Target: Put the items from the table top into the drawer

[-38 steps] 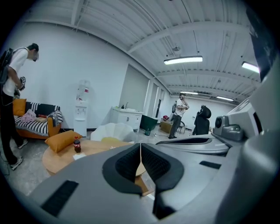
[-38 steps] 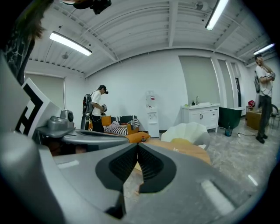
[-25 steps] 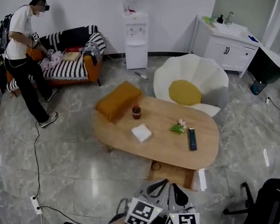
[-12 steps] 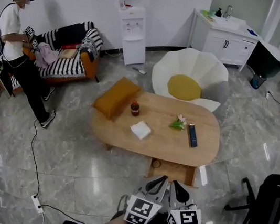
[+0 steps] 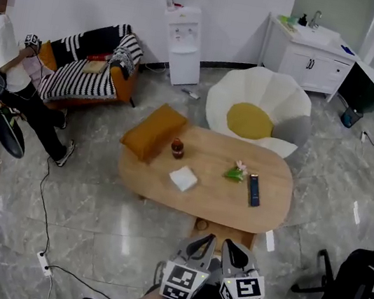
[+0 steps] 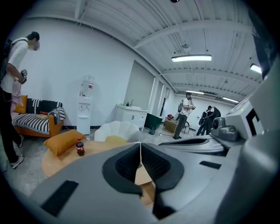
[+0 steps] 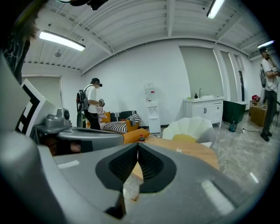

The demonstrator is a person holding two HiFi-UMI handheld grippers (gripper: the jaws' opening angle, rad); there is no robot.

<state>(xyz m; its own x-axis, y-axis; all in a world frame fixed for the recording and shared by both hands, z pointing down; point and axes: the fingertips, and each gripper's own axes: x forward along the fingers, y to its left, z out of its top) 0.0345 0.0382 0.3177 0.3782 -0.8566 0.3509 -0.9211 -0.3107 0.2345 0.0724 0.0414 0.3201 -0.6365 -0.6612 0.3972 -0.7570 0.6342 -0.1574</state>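
Down at the bottom of your head view, your left gripper (image 5: 205, 241) and right gripper (image 5: 229, 247) sit side by side, almost touching, both aimed at the table (image 5: 215, 203) ahead. Each gripper view shows its jaws pressed together at the tips with nothing between them, so you are carrying nothing in either one. Just beyond the tips, the drawer (image 5: 224, 232) stands pulled out from under the table's near edge; what it holds cannot be made out. All the items are on the wooden top, well apart from your grippers. A small dark bottle (image 5: 177, 148) with a red cap stands upright near the far left edge, and a white napkin (image 5: 183, 178) lies flat closer to you. A flower sprig (image 5: 236, 171) lies near the middle, with a dark remote control (image 5: 254, 190) lying lengthwise just right of it. An orange cushion (image 5: 152, 132) leans at the table's left end. Behind the table stands a flower-shaped chair (image 5: 260, 104). Further back are a striped sofa (image 5: 86, 75), a water dispenser (image 5: 184, 42) and a white cabinet (image 5: 308, 59). A person (image 5: 7, 55) stands at the far left beside the sofa, and a black office chair (image 5: 354, 294) sits at your right.
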